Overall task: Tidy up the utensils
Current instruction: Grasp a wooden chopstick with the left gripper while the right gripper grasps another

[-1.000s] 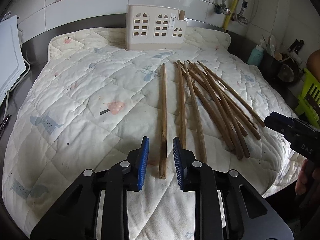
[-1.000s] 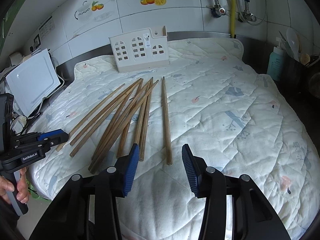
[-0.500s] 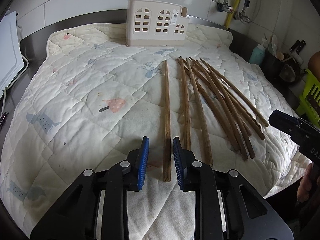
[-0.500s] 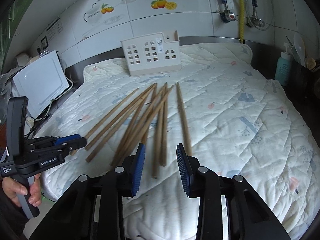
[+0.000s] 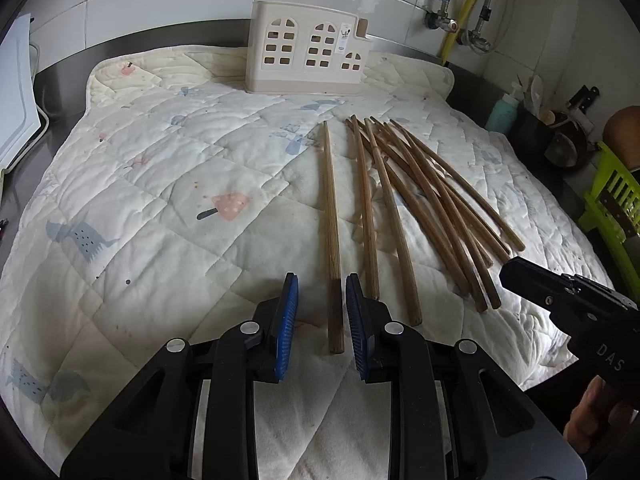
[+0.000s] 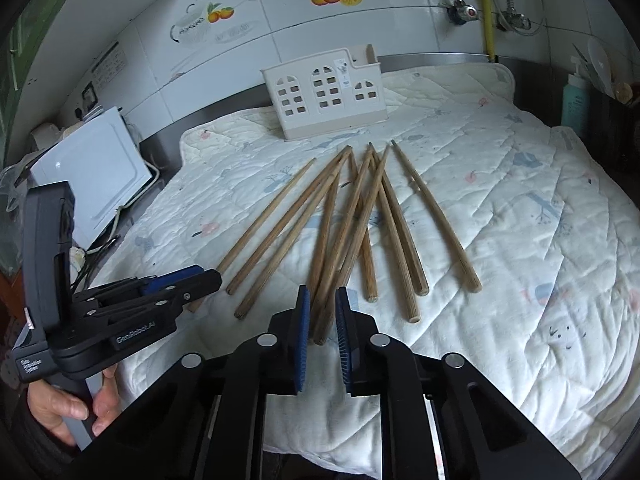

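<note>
Several long wooden chopsticks (image 5: 424,208) lie fanned on a white quilted mat (image 5: 160,200). One chopstick (image 5: 332,240) lies apart on the left. My left gripper (image 5: 322,292) is open, its blue pads on either side of this chopstick's near end without pinching it. My right gripper (image 6: 323,304) is narrowly open around the near ends of two crossed chopsticks (image 6: 340,248) in the pile's middle. A cream utensil holder (image 5: 306,58) with window cut-outs stands at the mat's far edge; it also shows in the right wrist view (image 6: 326,94).
A white board (image 6: 92,172) leans at the left counter edge. A teal bottle (image 5: 502,112), dark pots and a green rack (image 5: 612,200) stand to the right. Pipes and a yellow hose (image 6: 488,4) run on the tiled wall.
My right gripper has moved left from the rightmost chopstick to the pile's middle and narrowed its jaws. My left gripper has slid forward along the lone chopstick.
</note>
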Demonstrator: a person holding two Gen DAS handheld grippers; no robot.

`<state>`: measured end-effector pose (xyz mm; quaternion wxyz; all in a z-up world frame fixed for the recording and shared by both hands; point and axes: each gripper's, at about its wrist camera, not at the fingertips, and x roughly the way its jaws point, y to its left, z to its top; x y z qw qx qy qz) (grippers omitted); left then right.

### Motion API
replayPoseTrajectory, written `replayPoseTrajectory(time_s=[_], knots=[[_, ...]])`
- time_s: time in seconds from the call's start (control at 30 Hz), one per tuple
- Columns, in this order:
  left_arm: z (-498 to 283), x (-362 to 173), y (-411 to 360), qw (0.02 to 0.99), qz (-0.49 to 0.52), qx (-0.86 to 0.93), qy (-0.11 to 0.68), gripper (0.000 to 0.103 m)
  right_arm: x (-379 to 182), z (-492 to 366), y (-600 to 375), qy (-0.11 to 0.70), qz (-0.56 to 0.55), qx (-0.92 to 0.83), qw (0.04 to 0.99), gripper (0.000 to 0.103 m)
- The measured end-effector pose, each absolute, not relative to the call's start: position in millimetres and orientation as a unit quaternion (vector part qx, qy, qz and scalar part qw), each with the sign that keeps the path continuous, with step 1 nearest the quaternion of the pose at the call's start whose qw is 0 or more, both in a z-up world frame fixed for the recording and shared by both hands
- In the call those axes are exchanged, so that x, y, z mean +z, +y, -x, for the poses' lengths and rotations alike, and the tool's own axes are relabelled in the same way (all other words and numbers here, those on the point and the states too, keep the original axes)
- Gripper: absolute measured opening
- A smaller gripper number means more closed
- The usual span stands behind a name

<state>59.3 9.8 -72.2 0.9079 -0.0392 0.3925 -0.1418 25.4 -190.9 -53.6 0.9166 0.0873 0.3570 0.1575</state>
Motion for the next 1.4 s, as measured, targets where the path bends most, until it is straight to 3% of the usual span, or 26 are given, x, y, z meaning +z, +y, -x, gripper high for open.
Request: replayPoseTrajectory(time_s=[0.63,1.07,1.4], knots=[[-67,-76,17,0.899,0.052,-0.191,0.390,0.024,-71,-40,-180,0.396,-0.094,0.075,0.910,0.008],[-62,-77,16,0.902,0.061,-0.180,0.387,0.024,-70,-32,-180,0.373,-0.067,0.077,0.922,0.006],[-58,-76,2,0.914,0.033,-0.145,0.378,0.021,-33,-19,-196,0.308,-0.032,0.092,0.946,0.007]])
